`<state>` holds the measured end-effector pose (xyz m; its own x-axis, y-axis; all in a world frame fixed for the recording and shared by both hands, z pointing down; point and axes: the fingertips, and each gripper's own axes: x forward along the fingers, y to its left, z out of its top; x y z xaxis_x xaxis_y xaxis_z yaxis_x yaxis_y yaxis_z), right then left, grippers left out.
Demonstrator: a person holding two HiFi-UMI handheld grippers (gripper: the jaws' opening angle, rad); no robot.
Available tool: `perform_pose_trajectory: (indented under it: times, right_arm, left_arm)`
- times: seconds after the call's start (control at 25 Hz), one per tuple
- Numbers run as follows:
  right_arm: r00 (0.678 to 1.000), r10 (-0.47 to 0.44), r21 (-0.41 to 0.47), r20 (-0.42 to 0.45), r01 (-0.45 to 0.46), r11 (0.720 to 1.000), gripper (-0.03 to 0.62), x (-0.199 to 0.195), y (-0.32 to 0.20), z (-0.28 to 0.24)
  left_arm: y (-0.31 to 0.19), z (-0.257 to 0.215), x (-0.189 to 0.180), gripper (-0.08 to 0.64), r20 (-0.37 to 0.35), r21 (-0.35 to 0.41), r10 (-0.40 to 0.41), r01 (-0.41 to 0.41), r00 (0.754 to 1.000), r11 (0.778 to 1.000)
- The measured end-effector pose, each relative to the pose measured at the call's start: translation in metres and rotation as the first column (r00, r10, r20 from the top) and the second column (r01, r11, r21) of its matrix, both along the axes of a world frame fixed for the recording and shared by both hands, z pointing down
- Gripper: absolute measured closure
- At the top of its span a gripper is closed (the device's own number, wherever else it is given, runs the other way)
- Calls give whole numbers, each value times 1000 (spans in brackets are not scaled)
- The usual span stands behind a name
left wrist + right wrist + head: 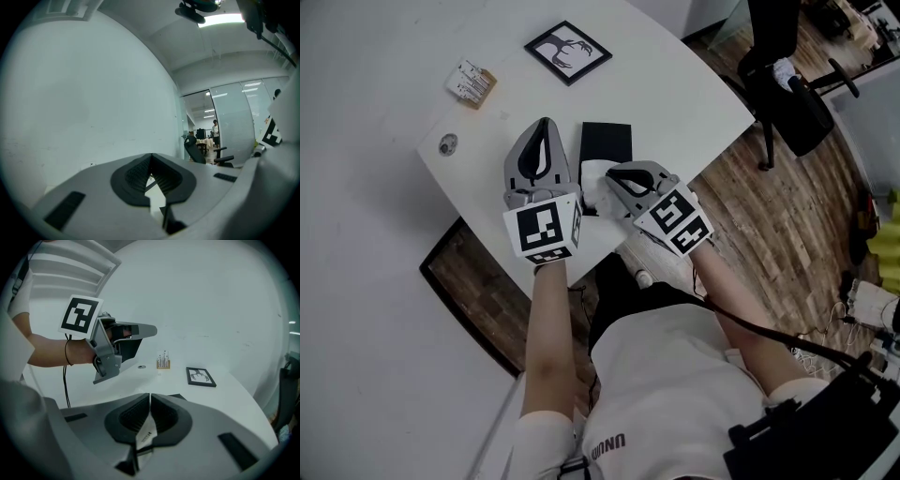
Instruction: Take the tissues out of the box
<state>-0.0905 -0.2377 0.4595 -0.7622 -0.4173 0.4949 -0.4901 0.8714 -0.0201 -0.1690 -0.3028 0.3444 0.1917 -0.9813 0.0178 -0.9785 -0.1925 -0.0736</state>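
A black box (607, 142) lies flat on the white table (384, 56), just beyond both grippers. White tissue (594, 180) sticks out at its near end. My right gripper (611, 176) is shut on this tissue; in the right gripper view a white strip of tissue (145, 432) with small print is pinched between the pads, below the gripper's (150, 398) meeting tips. My left gripper (546, 124) hovers to the left of the box with its jaws shut and nothing in them. In the left gripper view the left gripper (151, 158) points up at a wall. The right gripper view shows the left gripper (153, 330) held above the table.
A framed black-and-white picture (568, 52) lies further back, with a small wooden holder (472, 82) and a round disc (447, 144) to the left. The table's curved edge (741, 122) runs on the right, with an office chair (787, 89) on wood floor beyond it.
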Motion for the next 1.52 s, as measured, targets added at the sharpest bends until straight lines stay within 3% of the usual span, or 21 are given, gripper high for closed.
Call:
perform_pose_trajectory:
  times: [0.24, 0.8, 1.52]
  right_arm:
    - [1000, -17, 39, -15, 17, 999, 565, -1, 1, -10]
    - [998, 23, 9, 63, -23, 1000, 568, 1, -7, -25]
    - [995, 47, 69, 91, -53, 996, 569, 5, -22, -51]
  left_arm:
    - [2, -3, 0, 548, 0, 9, -1, 1, 1000, 1000]
    - [4, -3, -1, 548, 6, 12, -7, 7, 1000, 1000]
    - [4, -4, -1, 548, -1, 18, -15, 15, 1000, 1000]
